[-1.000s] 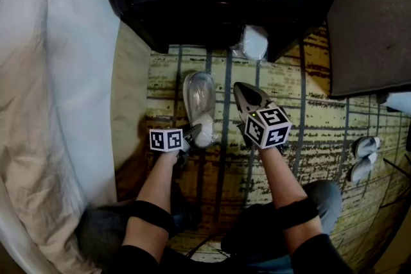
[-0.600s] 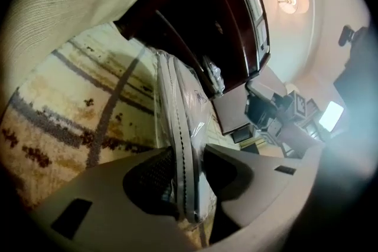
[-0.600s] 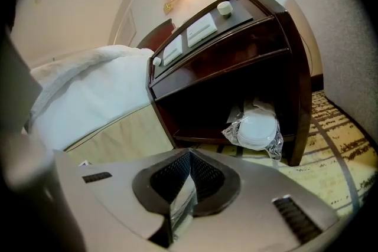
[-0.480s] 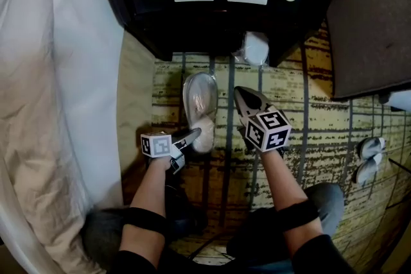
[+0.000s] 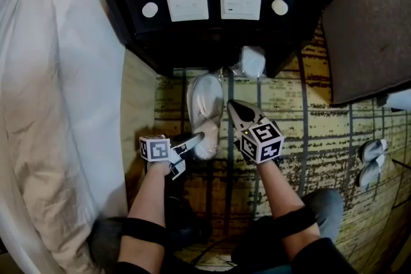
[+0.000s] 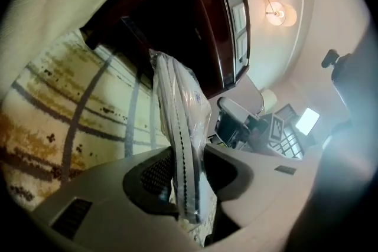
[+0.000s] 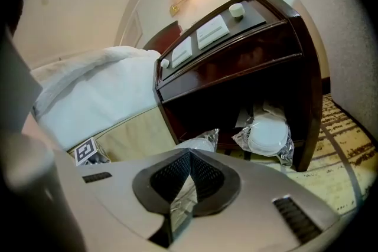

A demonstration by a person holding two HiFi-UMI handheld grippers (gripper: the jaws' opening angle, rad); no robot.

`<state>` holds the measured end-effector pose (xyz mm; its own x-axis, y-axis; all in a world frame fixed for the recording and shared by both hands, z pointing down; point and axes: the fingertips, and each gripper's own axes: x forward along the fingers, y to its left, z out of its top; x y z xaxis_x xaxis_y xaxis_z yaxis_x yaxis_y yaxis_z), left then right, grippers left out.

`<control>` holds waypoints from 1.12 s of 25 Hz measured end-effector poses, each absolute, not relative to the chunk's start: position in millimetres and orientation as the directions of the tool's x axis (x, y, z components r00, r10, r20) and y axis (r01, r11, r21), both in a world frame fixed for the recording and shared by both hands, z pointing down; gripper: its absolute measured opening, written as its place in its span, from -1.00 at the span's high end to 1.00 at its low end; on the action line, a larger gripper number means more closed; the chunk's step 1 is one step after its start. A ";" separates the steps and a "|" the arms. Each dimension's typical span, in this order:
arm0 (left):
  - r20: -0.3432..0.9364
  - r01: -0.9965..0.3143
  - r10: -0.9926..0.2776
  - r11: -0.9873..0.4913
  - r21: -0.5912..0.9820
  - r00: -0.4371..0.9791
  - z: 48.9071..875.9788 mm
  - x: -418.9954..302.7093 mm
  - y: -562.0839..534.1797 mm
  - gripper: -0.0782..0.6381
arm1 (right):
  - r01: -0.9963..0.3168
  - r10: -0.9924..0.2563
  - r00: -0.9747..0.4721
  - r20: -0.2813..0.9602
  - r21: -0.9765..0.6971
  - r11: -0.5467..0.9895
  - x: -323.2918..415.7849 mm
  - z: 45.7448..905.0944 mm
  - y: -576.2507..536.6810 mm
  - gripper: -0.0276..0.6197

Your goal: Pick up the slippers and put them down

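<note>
A pair of white slippers in a clear plastic pack [image 5: 205, 113] is off the patterned carpet, its far end pointing at the nightstand. My left gripper [image 5: 196, 138] is shut on the pack's near end. In the left gripper view the pack [image 6: 177, 121] stands on edge between the jaws of that gripper [image 6: 184, 186]. My right gripper [image 5: 234, 107] is just right of the pack, with its jaws together. In the right gripper view a crinkled strip of clear film shows in the closed jaws of that gripper [image 7: 182, 189], and the wrapped slippers [image 7: 198, 141] lie just beyond.
A dark nightstand [image 5: 218, 32] with white panels stands ahead. A second wrapped slipper pack [image 5: 252, 61] sits in its lower opening. The bed [image 5: 58, 86] runs along the left. Another pair of slippers [image 5: 368, 158] lies at the far right, beside a dark mat [image 5: 366, 22].
My left gripper has risen with the slipper pack, lifting it off the carpet and closer to the nightstand. The right gripper has stayed about where it was.
</note>
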<state>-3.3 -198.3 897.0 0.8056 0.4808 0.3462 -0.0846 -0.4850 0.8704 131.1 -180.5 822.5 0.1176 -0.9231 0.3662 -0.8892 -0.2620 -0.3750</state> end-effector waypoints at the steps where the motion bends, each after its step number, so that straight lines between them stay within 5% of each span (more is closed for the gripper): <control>1: 0.343 -0.081 0.477 -0.487 0.869 0.809 893.1 1.1 -202.2 0.43 | -0.891 -0.923 0.120 0.367 -0.371 -0.263 132.1 822.3 -179.6 0.91; 28: 0.284 -0.057 0.407 -0.488 0.871 0.868 863.4 174.7 -306.8 0.43 | -0.899 -0.908 0.186 0.375 -0.308 -0.312 153.2 812.1 -177.6 0.91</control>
